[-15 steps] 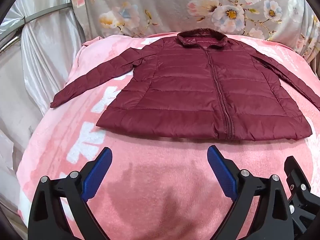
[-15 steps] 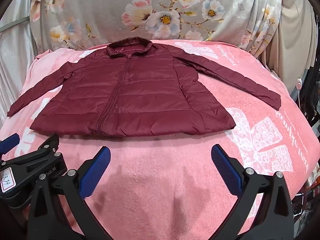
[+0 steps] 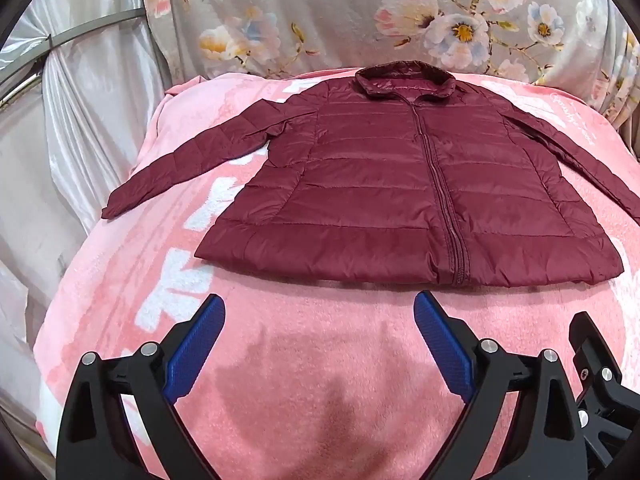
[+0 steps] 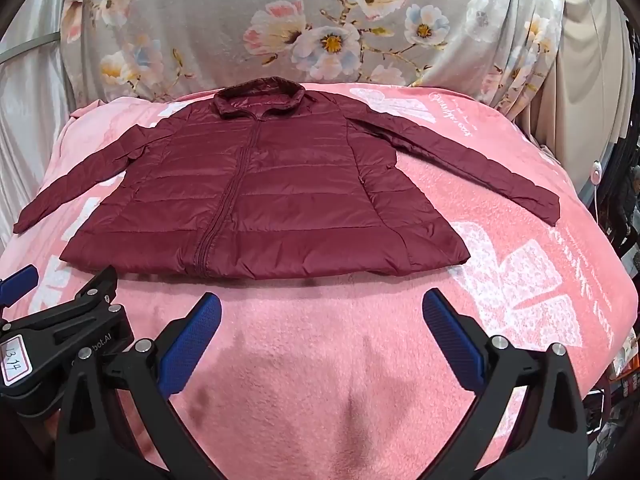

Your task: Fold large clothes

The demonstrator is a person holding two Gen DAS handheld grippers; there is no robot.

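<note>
Here both hand-held grippers, left hand-held gripper (image 3: 319, 314) and right hand-held gripper (image 4: 322, 312), gape empty.

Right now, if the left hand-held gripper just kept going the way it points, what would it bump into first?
Probably the bare pink blanket, just short of the maroon jacket's hem. The left hand-held gripper points downward with jaws open; depth is uncertain.

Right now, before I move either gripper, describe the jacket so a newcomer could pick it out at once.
Start at the pink blanket spread below the grey floral cloth. Lying flat in its middle, front up, is the jacket: dark red, quilted, zipped shut, collar towards the floral cloth and both sleeves spread outward. It is the only garment there, and its dark red stands out from the pale pink.
</note>
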